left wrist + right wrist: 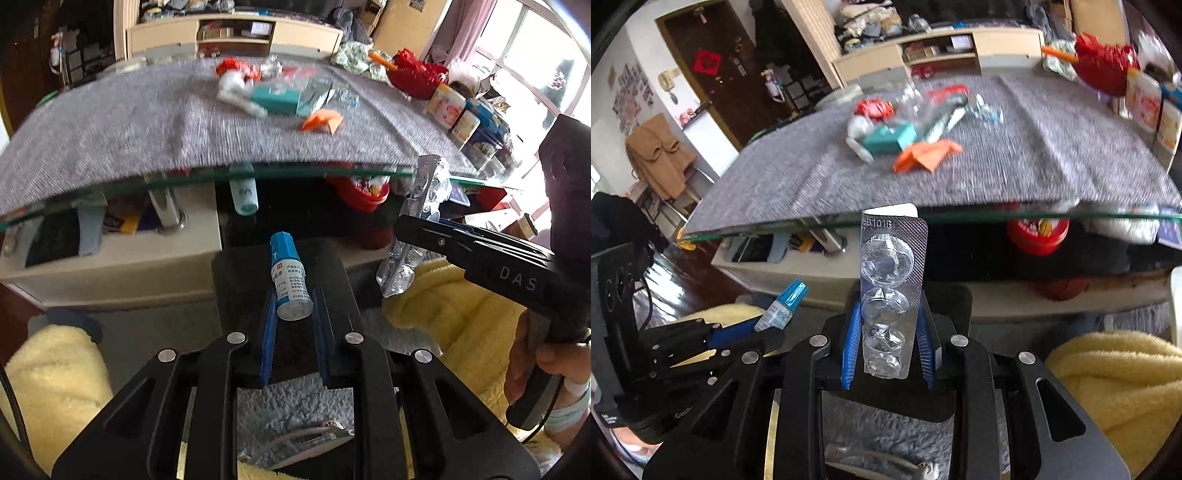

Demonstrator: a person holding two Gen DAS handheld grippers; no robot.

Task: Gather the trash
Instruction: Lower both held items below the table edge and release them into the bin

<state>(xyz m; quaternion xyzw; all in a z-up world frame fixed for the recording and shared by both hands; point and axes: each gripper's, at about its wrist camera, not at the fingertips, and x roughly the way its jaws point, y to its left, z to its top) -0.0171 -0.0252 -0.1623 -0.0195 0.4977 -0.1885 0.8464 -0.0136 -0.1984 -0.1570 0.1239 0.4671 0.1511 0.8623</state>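
My left gripper [293, 308] is shut on a small blue-capped dropper bottle [290, 277], held in front of the table's near edge; bottle and gripper also show in the right wrist view [781, 306]. My right gripper [890, 321] is shut on an empty silver blister pack [892, 291], held upright; the pack also shows in the left wrist view [417, 225]. More trash lies on the grey mat [129, 125]: an orange folded paper [323, 121], a teal box [277, 99], a white crumpled piece [234, 92], a red wrapper [236, 68] and clear plastic.
The mat covers a glass table [960, 218] with a cluttered shelf below. A red bowl [415, 75] and printed tins [448, 103] stand at the table's right edge. Yellow fleece [1119, 380] lies below both grippers. A cabinet stands behind.
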